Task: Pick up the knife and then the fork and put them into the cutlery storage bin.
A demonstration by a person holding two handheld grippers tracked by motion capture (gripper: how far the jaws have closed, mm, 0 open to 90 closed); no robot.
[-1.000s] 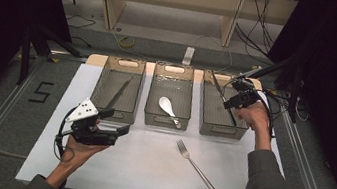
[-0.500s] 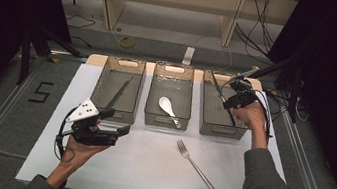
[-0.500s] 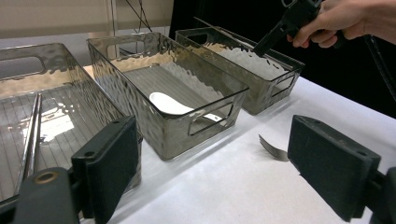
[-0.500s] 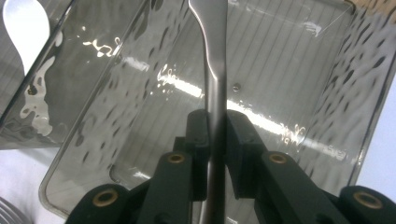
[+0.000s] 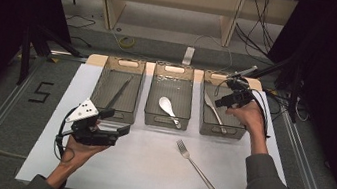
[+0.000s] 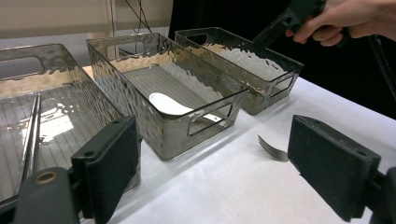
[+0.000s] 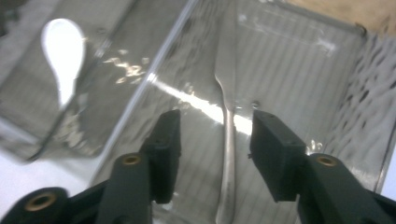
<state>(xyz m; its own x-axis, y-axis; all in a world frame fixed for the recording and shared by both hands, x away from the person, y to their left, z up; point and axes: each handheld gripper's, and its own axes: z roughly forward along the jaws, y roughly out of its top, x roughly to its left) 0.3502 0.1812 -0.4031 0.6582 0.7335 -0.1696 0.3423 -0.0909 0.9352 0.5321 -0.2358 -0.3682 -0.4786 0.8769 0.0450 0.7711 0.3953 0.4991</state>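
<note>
A metal table knife (image 7: 228,158) lies flat on the floor of the right clear bin (image 5: 239,131). My right gripper (image 7: 212,137) hovers just above it. Its jaws have just been opening and stand apart on either side of the knife, their pads clear of it. From above, the right gripper (image 5: 219,102) hangs over that bin's far half and the knife (image 5: 214,112) lies below it. My left gripper (image 5: 119,121) is held open above the table in front of the left bin (image 5: 98,109), with nothing between its pads (image 6: 107,163). A fork (image 5: 196,165) lies on the white table.
The middle bin (image 5: 150,117) holds a white spoon (image 5: 167,107). The left bin holds a pair of thin metal chopsticks (image 6: 30,135). The fork's tines (image 6: 273,151) lie on the table past my left gripper's jaws. The white sheet (image 5: 145,172) ends near the person.
The right gripper's jaws have opened over the right bin, and the knife it held at a slant now lies flat on the bin's floor. The left gripper has not moved.
</note>
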